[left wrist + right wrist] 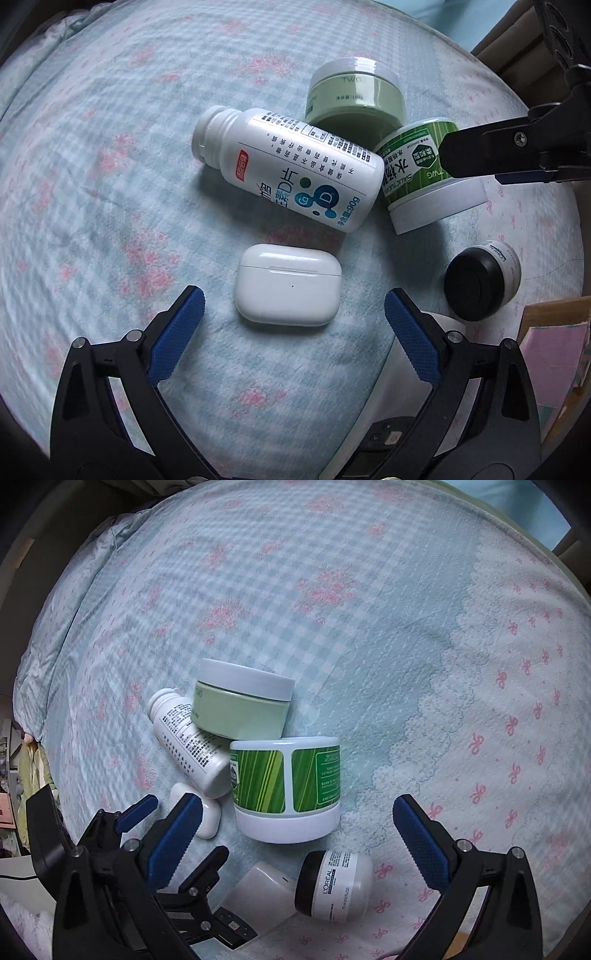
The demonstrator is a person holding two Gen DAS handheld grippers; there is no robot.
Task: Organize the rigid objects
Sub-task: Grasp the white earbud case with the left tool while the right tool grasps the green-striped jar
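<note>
**Five containers bunched on the bed, both grippers empty**

Left wrist view: the left gripper has its fingers spread wide, gripping nothing, with the earbud case lying flat just ahead of the gap between them. Beyond the case a white bottle lies on its side, capless neck pointing left. Its far end touches the striped jar, and the pale green jar sits close behind both, seemingly touching. A small black-lidded jar lies tipped over at the right, apart from the cluster. One finger of the right gripper reaches in over the striped jar.

Right wrist view: the right gripper is also spread and empty, with the striped jar just ahead and the small jar between its fingers, nearer the camera. The bottle looks wedged under the edge of the pale jar.

Risks, as I judge them: the bottle is round and on soft bedding, so lifting a neighbour may set it rolling or topple the pale jar. The case is glossy and could slip from the fingers. The two grippers work close together at the left and could collide.

Room: open bedding spreads far left and beyond the cluster; the bed's edge lies near on the right.
</note>
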